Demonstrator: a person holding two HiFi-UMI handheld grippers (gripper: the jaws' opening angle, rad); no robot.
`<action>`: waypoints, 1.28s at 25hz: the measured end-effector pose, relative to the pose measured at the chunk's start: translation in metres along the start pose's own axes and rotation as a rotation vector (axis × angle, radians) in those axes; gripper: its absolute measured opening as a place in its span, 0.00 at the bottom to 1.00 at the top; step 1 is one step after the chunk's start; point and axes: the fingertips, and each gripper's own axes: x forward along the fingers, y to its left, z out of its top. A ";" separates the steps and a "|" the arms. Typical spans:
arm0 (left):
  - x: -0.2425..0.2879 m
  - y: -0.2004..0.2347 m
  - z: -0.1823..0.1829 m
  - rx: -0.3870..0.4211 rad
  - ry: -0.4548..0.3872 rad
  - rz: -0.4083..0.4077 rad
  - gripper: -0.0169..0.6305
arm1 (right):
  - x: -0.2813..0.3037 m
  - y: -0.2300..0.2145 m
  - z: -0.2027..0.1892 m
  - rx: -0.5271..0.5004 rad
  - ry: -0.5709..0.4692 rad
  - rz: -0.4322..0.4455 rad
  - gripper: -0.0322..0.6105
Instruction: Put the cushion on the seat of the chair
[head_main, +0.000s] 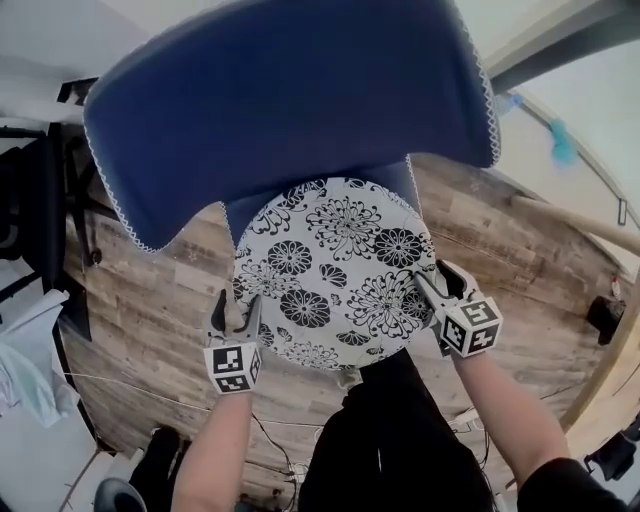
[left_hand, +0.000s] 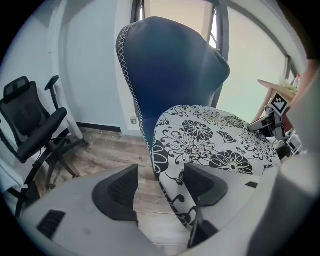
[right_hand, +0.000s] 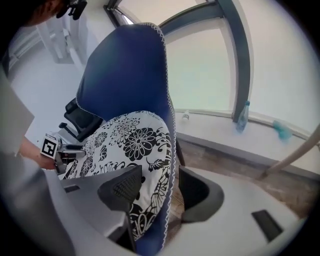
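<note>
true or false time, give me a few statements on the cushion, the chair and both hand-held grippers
1. The cushion lies on the seat of the blue chair. True.
2. The cushion is plain red. False: it is white with black flowers.
3. The left hand-held gripper is clamped shut on the cushion. False: its jaws stand apart, the cushion's edge between them.
4. The right hand-held gripper has open jaws at the cushion's edge. True.
5. A black office chair stands on the wood floor. True.
</note>
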 end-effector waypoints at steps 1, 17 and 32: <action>-0.003 0.001 0.002 -0.002 -0.005 0.008 0.44 | -0.003 -0.003 0.001 -0.006 -0.001 -0.018 0.41; -0.130 -0.016 0.077 -0.053 -0.143 0.036 0.44 | -0.123 0.038 0.051 0.050 -0.174 -0.072 0.41; -0.300 -0.054 0.186 -0.046 -0.408 -0.004 0.44 | -0.304 0.171 0.148 -0.139 -0.405 0.119 0.41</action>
